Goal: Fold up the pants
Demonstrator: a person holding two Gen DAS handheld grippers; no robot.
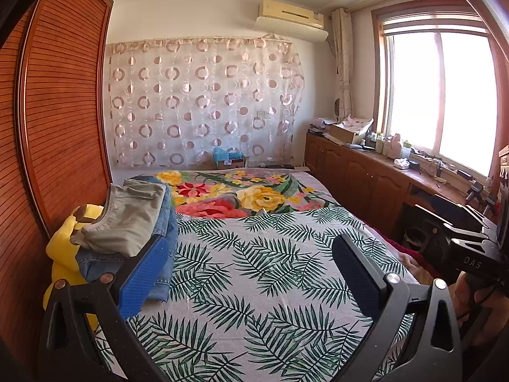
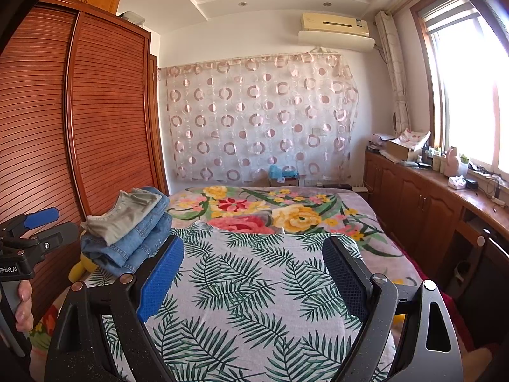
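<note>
Two grippers: the left gripper (image 1: 251, 273) and the right gripper (image 2: 253, 273) both hang over the bed with their jaws spread wide and nothing between the blue pads (image 2: 160, 278).
Pants: a small stack of folded garments (image 1: 133, 222) sits at the bed's left edge, beside the wardrobe (image 1: 60, 121); a grey-green pair (image 2: 122, 215) lies on top of blue denim (image 2: 140, 242).
Bed: a leaf-print sheet (image 1: 261, 273) covers the near half, a flower-print blanket (image 1: 241, 197) the far half; no pants lie spread out on it.
Likely handling: cloth is soft and limp, so it will sag and drape when lifted; the denim is probably heavier and stiffer than the grey-green pair.
Where to grip: I would pinch a waistband or a hem edge, where the fabric is doubled and thick, with one gripper at each corner so the piece hangs flat.
Task stage: the stack looks already folded, so this seems a pause between garments or the end.
Hidden: how many garments are in the stack cannot be counted; the lower layers show only as edges.
Yellow item: a yellow soft thing (image 1: 63, 248) lies under and behind the stack; what it is cannot be made out.
Cut off: the near end of the bed is masked by the gripper bodies.
Person: only fingers (image 2: 24, 305) on the left handle show, at the right wrist view's edge.
</note>
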